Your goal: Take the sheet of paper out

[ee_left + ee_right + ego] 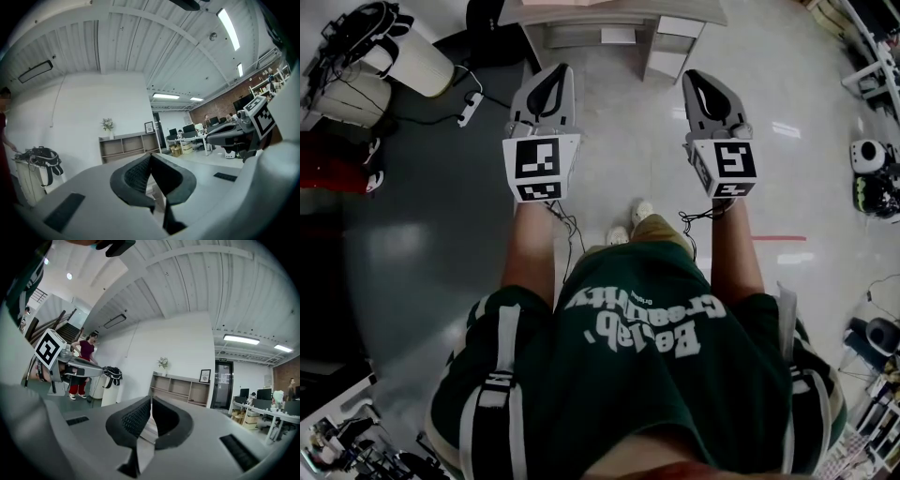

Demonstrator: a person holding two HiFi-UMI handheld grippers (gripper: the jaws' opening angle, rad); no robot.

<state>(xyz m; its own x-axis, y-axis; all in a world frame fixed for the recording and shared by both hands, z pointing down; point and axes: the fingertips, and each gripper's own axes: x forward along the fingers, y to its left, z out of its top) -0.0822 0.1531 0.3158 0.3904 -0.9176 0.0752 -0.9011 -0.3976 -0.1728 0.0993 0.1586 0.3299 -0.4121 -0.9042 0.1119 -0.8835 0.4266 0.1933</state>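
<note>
1. Jaws of the left gripper point(150, 157) are clenched: the two dark ribbed pads meet at their tips with nothing between them
2. The right gripper point(151, 399) is clenched in the same way, pads pressed together and empty
3. In the head view both grippers are held out in front of the person, side by side and well apart, pointing about level above the grey floor point(422, 234)
4. A pale desk point(675, 21) stands ahead of them at the upper edge of that view; a pinkish flat thing point(581, 3) lies on its top, and I cannot tell whether it is the sheet of paper
5. Neither gripper touches the desk or that flat thing
6. Beyond the jaws in both gripper views, a low open shelf unit point(125, 146) stands against a white wall, with a small plant point(108, 124) on top and a framed picture point(149, 127) at its end
7. The person wears a dark green shirt point(647, 356), and pale shoes point(630, 223) show between the forearms
</note>
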